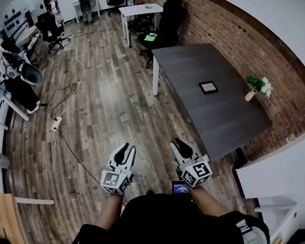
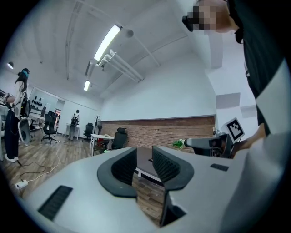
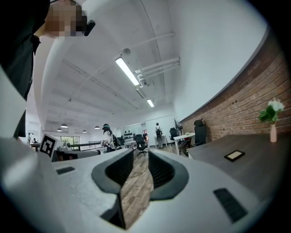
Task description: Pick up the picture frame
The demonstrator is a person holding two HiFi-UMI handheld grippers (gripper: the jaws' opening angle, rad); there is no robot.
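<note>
Close against the person's body, the left gripper (image 1: 124,149) and the right gripper (image 1: 179,143) are hovering side by side over the wooden floor (image 1: 109,106), each with its jaws a little apart and nothing between them. Ahead and to the right, the picture frame (image 1: 208,87) is lying flat near the middle of the dark table (image 1: 216,121), well apart from both grippers; a small vase of flowers (image 1: 258,85) is standing beyond it by the brick wall (image 1: 224,27). Since the frame is lying flat, I'd say walk up close, open the jaws wider and pinch one edge, steering clear of the vase.
</note>
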